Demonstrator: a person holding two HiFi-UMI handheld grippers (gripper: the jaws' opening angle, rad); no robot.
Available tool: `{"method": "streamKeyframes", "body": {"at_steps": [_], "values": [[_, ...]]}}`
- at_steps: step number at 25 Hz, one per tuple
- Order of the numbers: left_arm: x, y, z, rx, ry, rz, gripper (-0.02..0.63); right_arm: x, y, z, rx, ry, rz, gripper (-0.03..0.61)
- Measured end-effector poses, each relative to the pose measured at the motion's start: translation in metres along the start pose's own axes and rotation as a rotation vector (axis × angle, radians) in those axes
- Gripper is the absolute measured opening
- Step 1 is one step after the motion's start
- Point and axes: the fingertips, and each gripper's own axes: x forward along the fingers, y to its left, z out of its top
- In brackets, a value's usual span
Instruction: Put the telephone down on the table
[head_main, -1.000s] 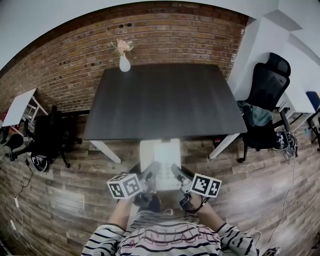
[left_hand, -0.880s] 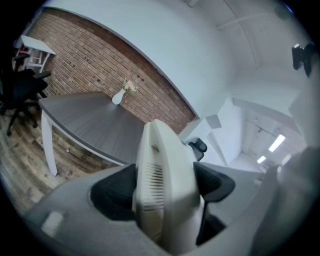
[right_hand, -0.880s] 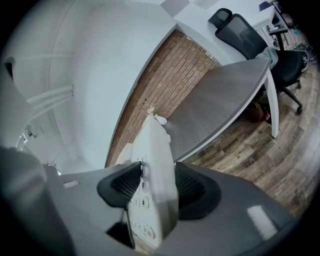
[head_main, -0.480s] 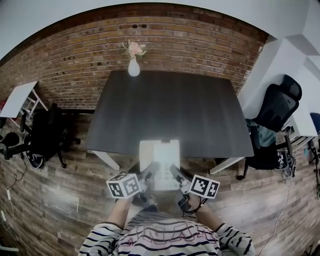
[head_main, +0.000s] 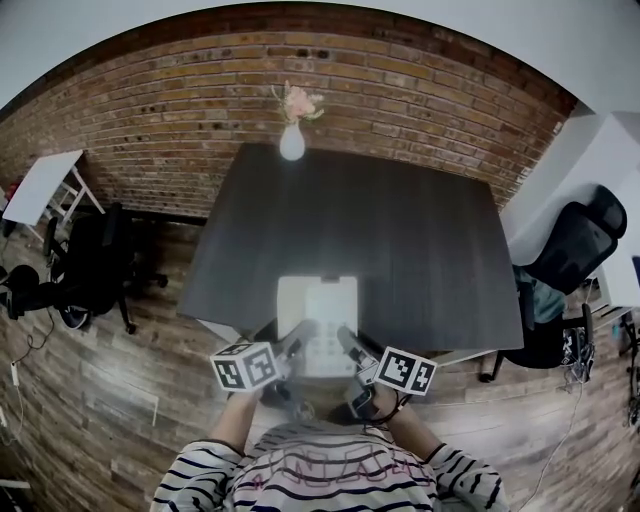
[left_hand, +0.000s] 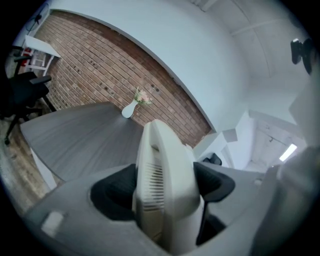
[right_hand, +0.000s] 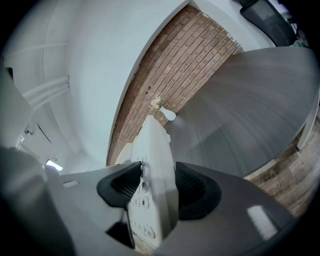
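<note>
— Where now?
— At 6 o'clock, straddling the near edge of the desk (head_main: 400, 230): pinching the telephone (head_main: 318, 305), left gripper (head_main: 298, 338) and right gripper (head_main: 346, 340) each clamped on one side.
— Room ahead?
— Plenty toward 12, up to the vase (head_main: 292, 143).

A cream telephone (left_hand: 167, 155) is clamped edge-on between the dark jaws of the left hand-held gripper (left_hand: 165, 186) at lower centre. At left, a grey worktop (left_hand: 75, 140) is seen, with a white vase (left_hand: 128, 111) at its far edge.
</note>
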Motion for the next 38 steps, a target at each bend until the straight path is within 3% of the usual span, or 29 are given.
{"method": "streamKeyframes", "body": {"at_steps": [7,23,38], "values": [[0.036,0.034,0.023,-0.033,-0.009,0.035,0.356,0.048,-0.015,0.026,0.001,0.05,0.0,0.219],[0.156,0.11,0.125,-0.067,-0.099,0.1,0.356,0.195,-0.043,0.142,-0.051,0.149,0.047,0.219],[0.236,0.19,0.181,-0.082,-0.119,0.152,0.356,0.311,-0.078,0.194,-0.047,0.206,0.07,0.219]]}}
